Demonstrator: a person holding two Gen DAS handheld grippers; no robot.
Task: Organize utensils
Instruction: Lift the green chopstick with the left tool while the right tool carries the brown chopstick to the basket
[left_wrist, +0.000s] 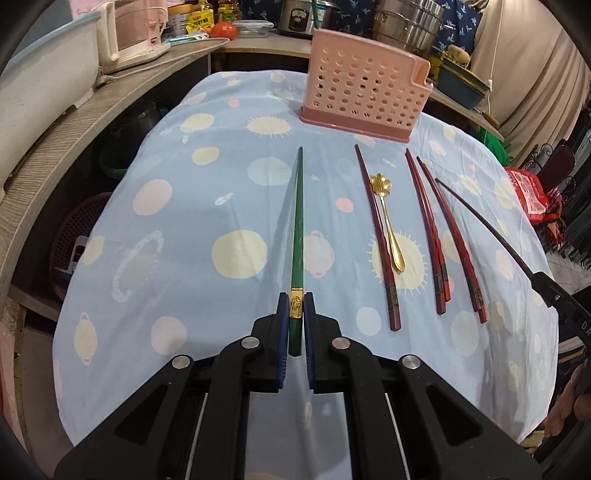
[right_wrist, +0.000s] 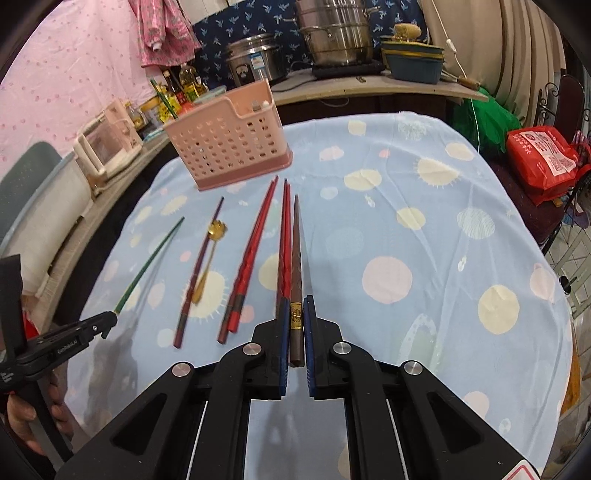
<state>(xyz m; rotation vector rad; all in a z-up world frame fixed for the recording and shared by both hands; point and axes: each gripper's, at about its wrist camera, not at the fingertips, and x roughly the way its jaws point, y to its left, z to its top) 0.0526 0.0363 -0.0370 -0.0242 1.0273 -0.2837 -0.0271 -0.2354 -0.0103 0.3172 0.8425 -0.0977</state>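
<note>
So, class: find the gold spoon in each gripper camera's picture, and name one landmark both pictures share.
Left wrist view: gold spoon lies right of centre, beside a dark red chopstick.
Right wrist view: gold spoon lies left of centre, beside that chopstick.
Shared landmark: pink perforated utensil holder at the cloth's far end.

grippers (left_wrist: 295, 314): black linkage arms | silver round screws | blue pads (left_wrist: 283, 332) (ribbed)

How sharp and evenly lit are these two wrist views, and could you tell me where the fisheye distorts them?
Left wrist: sharp, evenly lit; green chopstick casts a soft shadow; dark chopstick bows near the edge. Right wrist: equally sharp; tablecloth bulges, corners vignetted black.
</note>
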